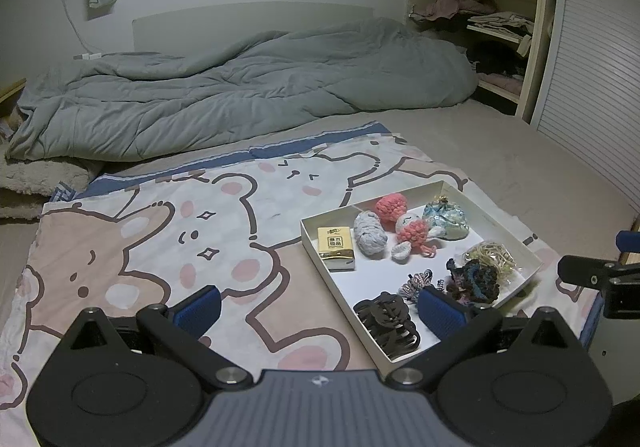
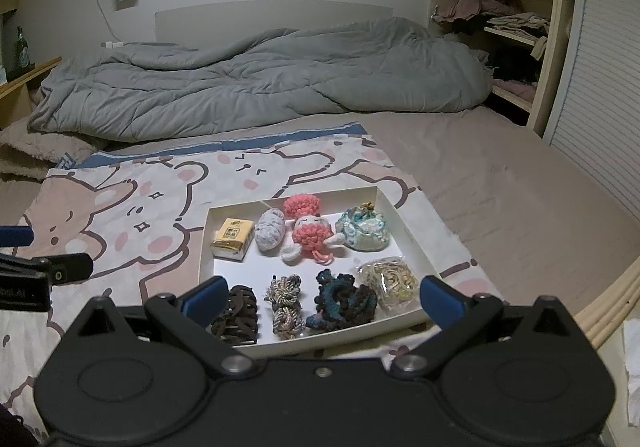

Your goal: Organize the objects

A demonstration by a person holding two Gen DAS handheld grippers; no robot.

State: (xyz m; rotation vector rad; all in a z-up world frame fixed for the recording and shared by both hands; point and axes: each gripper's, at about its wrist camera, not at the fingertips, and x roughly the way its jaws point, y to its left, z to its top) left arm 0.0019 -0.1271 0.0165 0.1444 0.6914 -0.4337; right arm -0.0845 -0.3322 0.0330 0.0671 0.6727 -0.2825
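A shallow white box (image 1: 492,221) (image 2: 204,243) lies on a bear-print cloth. Its far row holds a yellow tissue pack (image 1: 336,249) (image 2: 233,239), a grey crochet piece (image 1: 370,233), a pink crochet ball (image 2: 302,205), a pink crochet doll (image 1: 414,233) (image 2: 312,237) and a floral pouch (image 1: 446,221) (image 2: 363,233). The near row has a dark hair claw (image 1: 388,321) (image 2: 236,313), a braided cord (image 2: 286,303), a dark scrunchie (image 1: 474,281) (image 2: 344,301) and bagged rubber bands (image 1: 492,257) (image 2: 390,279). My left gripper (image 1: 320,311) hovers open by the box's near left corner. My right gripper (image 2: 322,299) hovers open over the near edge. Both hold nothing.
The bear-print cloth (image 1: 160,239) covers the near part of a bed. A rumpled grey duvet (image 1: 240,95) lies across the far side. Shelves with folded clothes (image 1: 496,27) and a louvred door (image 1: 592,87) stand at the right. The bed's edge (image 2: 616,307) runs near right.
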